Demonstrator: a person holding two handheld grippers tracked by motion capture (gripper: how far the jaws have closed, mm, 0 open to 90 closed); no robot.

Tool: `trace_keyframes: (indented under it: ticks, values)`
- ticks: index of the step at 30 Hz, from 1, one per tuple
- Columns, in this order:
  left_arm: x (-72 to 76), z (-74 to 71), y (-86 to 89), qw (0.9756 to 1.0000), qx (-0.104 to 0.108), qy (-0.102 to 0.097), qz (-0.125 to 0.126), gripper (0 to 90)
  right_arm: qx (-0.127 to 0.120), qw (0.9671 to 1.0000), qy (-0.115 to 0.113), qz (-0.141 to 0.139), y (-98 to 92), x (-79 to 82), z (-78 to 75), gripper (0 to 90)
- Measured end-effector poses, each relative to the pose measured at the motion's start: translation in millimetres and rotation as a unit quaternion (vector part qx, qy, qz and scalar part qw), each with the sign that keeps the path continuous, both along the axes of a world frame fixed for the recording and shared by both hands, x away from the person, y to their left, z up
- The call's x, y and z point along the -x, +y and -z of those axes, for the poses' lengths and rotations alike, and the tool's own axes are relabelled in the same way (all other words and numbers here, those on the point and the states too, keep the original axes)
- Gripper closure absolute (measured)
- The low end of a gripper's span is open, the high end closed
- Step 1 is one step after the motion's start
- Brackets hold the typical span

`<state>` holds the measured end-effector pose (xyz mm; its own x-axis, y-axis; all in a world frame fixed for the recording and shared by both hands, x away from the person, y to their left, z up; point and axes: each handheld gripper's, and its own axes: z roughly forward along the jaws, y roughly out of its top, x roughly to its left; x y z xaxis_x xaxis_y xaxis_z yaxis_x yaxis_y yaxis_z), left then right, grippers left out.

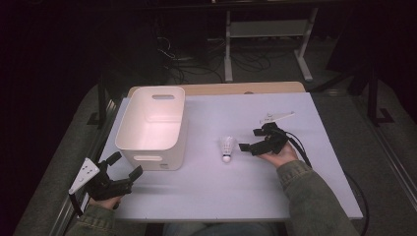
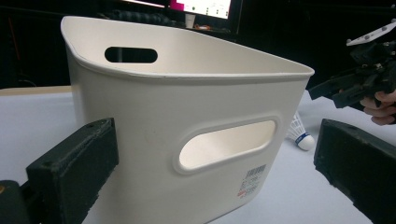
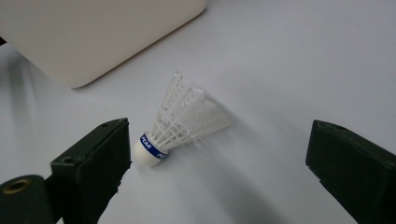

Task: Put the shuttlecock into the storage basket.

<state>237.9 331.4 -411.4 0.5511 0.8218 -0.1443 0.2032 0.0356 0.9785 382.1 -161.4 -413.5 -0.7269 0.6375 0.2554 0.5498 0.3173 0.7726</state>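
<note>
We bring the right gripper [image 3: 219,163], jaws wide and empty, around the shuttlecock [image 3: 180,123] for grasping. Our left gripper [image 1: 123,169] waits open and empty beside the bin [image 1: 152,125], likely the shuttlecock's destination.

Room dim w/ dark bkgd, table [image 1: 206,187] lit from above, soft shadows, pics sharp.
</note>
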Motion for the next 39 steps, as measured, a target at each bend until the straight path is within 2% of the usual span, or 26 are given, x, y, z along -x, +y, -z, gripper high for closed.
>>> trace_keyframes:
  ticks: [12,17,23,29,33,36,37,38,39]
  values:
    - [0.1,-0.1,0.1,1.0,0.0,0.0,0.001,0.0,-0.006,0.9997,0.016,-0.014,8.2,-13.9,-0.8,13.4]
    - [0.2,-0.1,0.3,1.0,0.001,-0.001,0.001,0.0,-0.012,0.9988,0.029,-0.039,8.2,-17.1,1.6,28.1]
    - [-0.1,0.0,0.2,1.0,0.002,-0.001,0.001,0.0,-0.009,0.998,0.043,-0.045,5.1,-23.6,-0.6,36.1]
    - [0.0,0.0,0.1,1.0,0.001,-0.001,0.002,0.0,-0.023,0.9972,0.055,-0.046,1.0,-30.2,1.6,43.4]
    - [-0.1,0.0,0.1,1.0,0.002,0.0,0.001,0.0,-0.019,0.997,0.066,-0.034,0.0,-36.6,6.7,55.0]
    - [-0.1,0.1,0.2,1.0,0.002,0.0,0.002,0.0,-0.013,0.9973,0.069,-0.023,-0.5,-40.7,8.8,69.8]
    - [-0.1,0.1,0.2,1.0,0.002,0.0,0.002,0.0,-0.013,0.9973,0.069,-0.023,-0.5,-40.7,8.8,69.8]
    - [-0.1,0.2,0.1,1.0,0.001,0.0,0.002,0.0,-0.013,0.9975,0.066,-0.021,-1.1,-43.0,9.4,82.7]
    - [0.0,0.2,-0.1,1.0,0.002,0.001,0.001,0.0,-0.011,0.9977,0.065,-0.017,-1.0,-43.2,9.1,87.5]
